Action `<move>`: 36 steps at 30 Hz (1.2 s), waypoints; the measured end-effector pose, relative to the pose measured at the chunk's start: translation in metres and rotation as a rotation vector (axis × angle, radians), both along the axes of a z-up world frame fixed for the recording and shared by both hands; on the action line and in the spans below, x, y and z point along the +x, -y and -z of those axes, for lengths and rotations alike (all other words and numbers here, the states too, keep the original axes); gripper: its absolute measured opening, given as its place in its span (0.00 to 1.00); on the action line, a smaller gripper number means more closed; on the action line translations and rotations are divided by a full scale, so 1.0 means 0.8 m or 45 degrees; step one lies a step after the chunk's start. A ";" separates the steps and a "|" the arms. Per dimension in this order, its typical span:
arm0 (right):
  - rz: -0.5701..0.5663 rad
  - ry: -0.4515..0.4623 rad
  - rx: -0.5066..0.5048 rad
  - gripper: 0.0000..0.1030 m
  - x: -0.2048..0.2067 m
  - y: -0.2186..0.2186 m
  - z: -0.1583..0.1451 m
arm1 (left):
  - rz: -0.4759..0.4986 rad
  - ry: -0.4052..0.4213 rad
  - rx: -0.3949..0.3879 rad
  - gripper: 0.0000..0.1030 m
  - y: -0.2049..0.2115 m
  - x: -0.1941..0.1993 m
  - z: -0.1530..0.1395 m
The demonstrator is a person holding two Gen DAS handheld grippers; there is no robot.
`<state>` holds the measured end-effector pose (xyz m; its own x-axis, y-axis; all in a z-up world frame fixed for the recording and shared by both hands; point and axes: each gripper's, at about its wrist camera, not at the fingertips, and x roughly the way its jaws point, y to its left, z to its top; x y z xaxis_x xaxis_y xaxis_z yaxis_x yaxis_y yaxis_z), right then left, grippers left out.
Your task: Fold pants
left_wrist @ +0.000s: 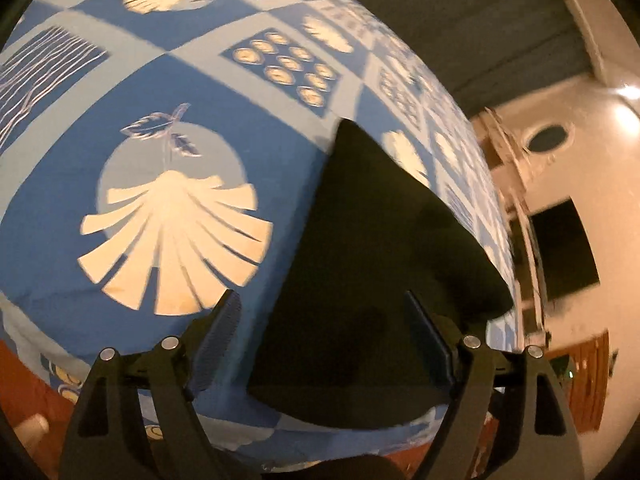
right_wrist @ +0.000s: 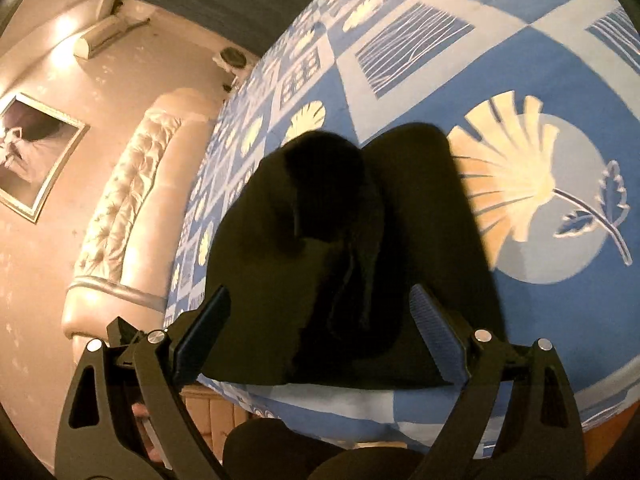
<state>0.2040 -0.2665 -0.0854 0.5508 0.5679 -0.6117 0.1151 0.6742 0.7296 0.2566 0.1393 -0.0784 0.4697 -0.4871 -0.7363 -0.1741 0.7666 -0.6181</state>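
The black pants (left_wrist: pixel 372 280) lie on a blue patterned bedsheet (left_wrist: pixel 168 80) near the bed's front edge. In the left wrist view they form a flat dark shape narrowing away from me. My left gripper (left_wrist: pixel 324 312) is open, hovering over their near end, holding nothing. In the right wrist view the pants (right_wrist: pixel 320 240) lie bunched, with a rounded fold on top. My right gripper (right_wrist: pixel 320 308) is open above their near edge, holding nothing.
The sheet (right_wrist: pixel 520 80) carries white shell and leaf prints. A padded cream headboard (right_wrist: pixel 120 208) stands at the bed's left end, with a framed picture (right_wrist: pixel 36 156) on the wall. A dark screen (left_wrist: pixel 564 252) hangs on the wall to the right. Red floor (left_wrist: pixel 24 396) lies below the edge.
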 end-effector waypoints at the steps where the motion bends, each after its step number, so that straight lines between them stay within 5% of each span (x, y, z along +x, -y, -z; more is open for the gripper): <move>1: -0.023 -0.006 -0.021 0.88 0.002 -0.005 -0.002 | -0.002 -0.003 -0.012 0.78 -0.003 0.001 0.002; 4: -0.135 -0.022 -0.126 0.86 0.019 -0.027 -0.005 | 0.016 -0.022 -0.023 0.78 0.001 0.003 0.005; 7: -0.153 -0.051 -0.178 0.51 0.030 -0.030 0.001 | 0.030 -0.017 -0.019 0.78 0.005 0.004 0.003; 8: -0.156 -0.065 -0.177 0.29 0.033 -0.028 0.005 | 0.033 -0.011 -0.007 0.78 0.006 0.005 0.002; 9: -0.163 -0.076 -0.170 0.16 0.035 -0.027 0.008 | 0.037 -0.007 0.002 0.78 0.007 0.003 0.000; 23: -0.159 0.059 -0.075 0.11 0.010 0.009 -0.034 | 0.065 -0.002 0.008 0.78 0.012 0.003 0.002; 36: -0.080 -0.009 -0.061 0.11 -0.005 0.047 0.002 | 0.104 -0.035 0.033 0.78 0.017 0.006 0.009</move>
